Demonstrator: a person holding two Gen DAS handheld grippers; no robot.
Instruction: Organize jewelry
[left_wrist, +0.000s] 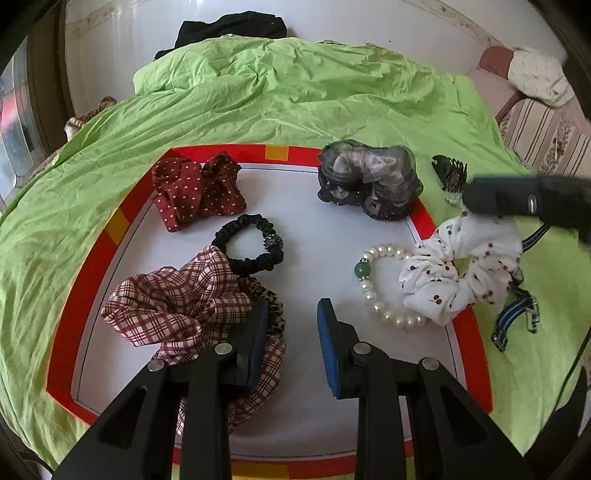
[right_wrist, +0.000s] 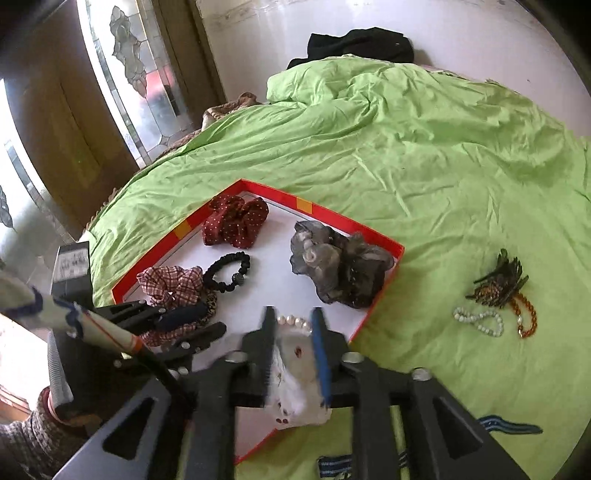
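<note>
Tongs on both hands aimed down at a red-rimmed tray (left_wrist: 110, 240) laid on green bedding (left_wrist: 295, 110). Left tongs (left_wrist: 293, 325): jaws partly apart over bare white tray floor, nothing between them, nothing held. Plaid scrunchie (left_wrist: 173, 306) just left of and partly under the left finger, with a leopard-print scrunchie (left_wrist: 271, 306) tucked beneath it. Black hair tie (left_wrist: 247, 243) ahead and slightly left, touching the plaid scrunchie; red dotted scrunchie (left_wrist: 195, 192) farther ahead on the left; grey scrunchie (left_wrist: 369, 181) ahead on the right, at the far rim. Pearl bracelet (left_wrist: 384, 288) just right of the right finger, on the tray floor. Right tongs (right_wrist: 293, 317): blurred, jaws narrowly apart and closed on a white scrunchie (right_wrist: 295, 398), fabric filling the gap between the pads. From the left tongs, the same scrunchie seen hanging below the right tongs, draped across the tray's right rim and over part of the bracelet. Off the tray, well right of the right tongs on the bedding: claw clip (right_wrist: 496, 280), white bead string (right_wrist: 480, 321) and amber bead string (right_wrist: 526, 317), touching one another. Striped band (right_wrist: 509, 428) on the bedding close by the right arm of the right tongs.
</note>
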